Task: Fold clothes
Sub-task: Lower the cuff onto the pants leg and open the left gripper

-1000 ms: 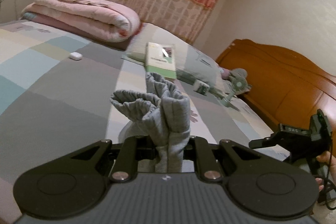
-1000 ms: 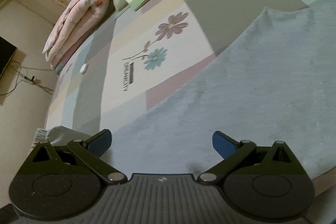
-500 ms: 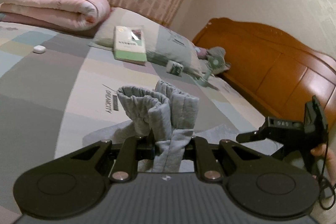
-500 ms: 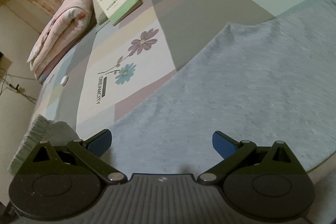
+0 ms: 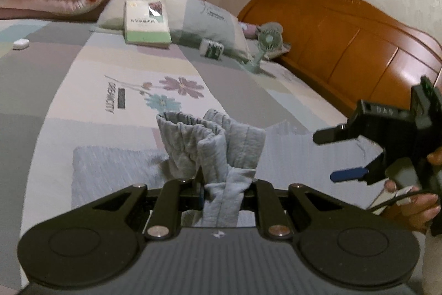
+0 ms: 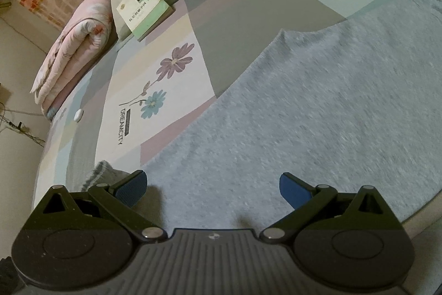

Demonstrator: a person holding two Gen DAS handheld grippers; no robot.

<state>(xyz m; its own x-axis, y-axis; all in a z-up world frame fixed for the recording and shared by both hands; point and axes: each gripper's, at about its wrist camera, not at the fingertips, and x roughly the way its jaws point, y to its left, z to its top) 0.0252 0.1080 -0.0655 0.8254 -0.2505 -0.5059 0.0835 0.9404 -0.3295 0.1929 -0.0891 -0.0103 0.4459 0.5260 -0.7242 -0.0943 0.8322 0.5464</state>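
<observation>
Garment (image 5: 218, 145), grey: bunched end pinched in left gripper (image 5: 225, 188), lifted off bed (image 5: 83, 101) for folding over; rest lies flat, near side (image 6: 317, 107); right gripper (image 6: 212, 187) spread, empty, hovering above cloth, prob. to pin fold.

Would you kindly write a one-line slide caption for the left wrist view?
Left gripper clamps a bunched grey garment above the patchwork bedspread, with the open right gripper alongside.

Left gripper (image 5: 225, 188) jaws clamped, right gripper (image 6: 212, 185) jaws wide apart.
</observation>
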